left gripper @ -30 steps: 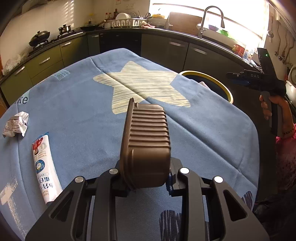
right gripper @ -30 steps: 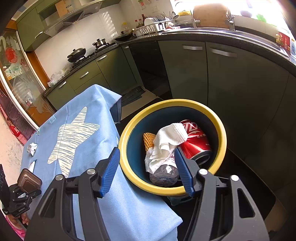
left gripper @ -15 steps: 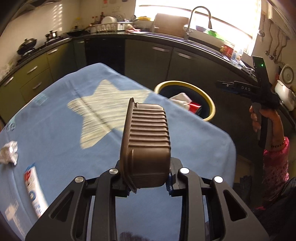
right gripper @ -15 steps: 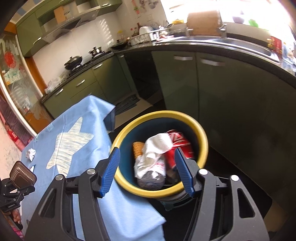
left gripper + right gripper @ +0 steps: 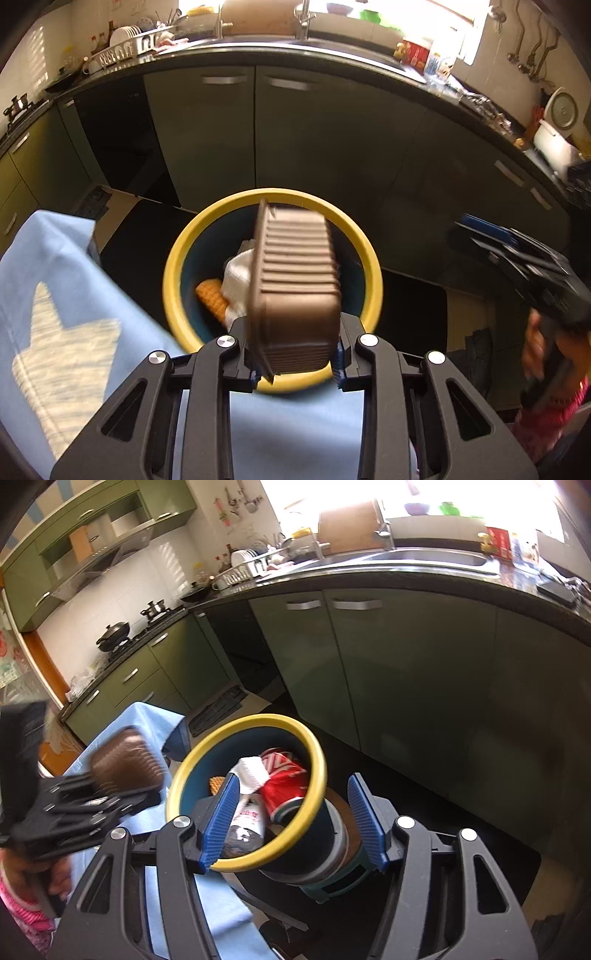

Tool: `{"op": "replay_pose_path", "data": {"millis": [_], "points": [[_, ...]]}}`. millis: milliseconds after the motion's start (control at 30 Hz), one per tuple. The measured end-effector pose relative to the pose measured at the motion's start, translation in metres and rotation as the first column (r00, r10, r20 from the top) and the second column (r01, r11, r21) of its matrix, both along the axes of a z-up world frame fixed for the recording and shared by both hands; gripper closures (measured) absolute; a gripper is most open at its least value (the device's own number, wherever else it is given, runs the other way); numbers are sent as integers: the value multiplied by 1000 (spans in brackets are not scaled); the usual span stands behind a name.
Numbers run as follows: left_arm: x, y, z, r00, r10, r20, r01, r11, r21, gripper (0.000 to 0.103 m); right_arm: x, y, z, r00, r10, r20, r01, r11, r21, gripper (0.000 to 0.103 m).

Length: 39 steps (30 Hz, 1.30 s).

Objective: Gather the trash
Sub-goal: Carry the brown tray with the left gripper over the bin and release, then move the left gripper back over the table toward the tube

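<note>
a: what's closest in the left wrist view?
b: the left gripper (image 5: 297,369), its jaws clamped on a brown ribbed plastic tray (image 5: 295,291). it's held by the two side walls near one end, standing on end, its rim to the left.
a: how do you think it handles?
b: light, i'd guess, and thin-walled, so it likely flexes if squeezed hard. the ribs should give some bite; gripping low across the walls looks sensible.
a: and beyond the tray?
b: the yellow-rimmed bin (image 5: 177,258) stands on the floor just past the edge of the blue cloth (image 5: 66,266) on the bench. the tray hangs over the bin's mouth. inside are a white tissue (image 5: 238,273) and a red can (image 5: 284,779).
a: the other hand?
b: the right gripper (image 5: 291,819) hovers by the bin, jaws wide and holding nothing.
a: farther back?
b: green cupboards (image 5: 314,140), then the sink (image 5: 406,559) under a bright window.
</note>
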State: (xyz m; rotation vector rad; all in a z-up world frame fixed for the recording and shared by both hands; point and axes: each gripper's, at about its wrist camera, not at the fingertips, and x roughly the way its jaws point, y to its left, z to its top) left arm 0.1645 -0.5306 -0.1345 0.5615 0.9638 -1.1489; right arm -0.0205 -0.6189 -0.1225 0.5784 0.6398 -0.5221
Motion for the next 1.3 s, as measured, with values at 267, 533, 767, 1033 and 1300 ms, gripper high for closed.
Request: {"op": "replay_pose_path", "data": {"millis": [267,533,767,1033,1300], "points": [[21,0,4,993,106,-50,-109,993,-56,39,0,-3,-7,1000,5,-11,-4,1000,16,45],[39,162,59,939,345,-7,-333,900,-280,24,30,24,-6,995,100,-27,-100,995,13,45],[51,319,91,777,618,115,-534,745,-400,15,73,80,4,968,246,-44,-247,969,-17,45],[61,463,82,519,818,247,-695,572,-435,11,175,184,24,804,594,-29,-595,804,-14,45],[70,511,59,449,863,231,-753,505,-422,11,303,331,46,444,896,-20,-895,443,-58,39]]}}
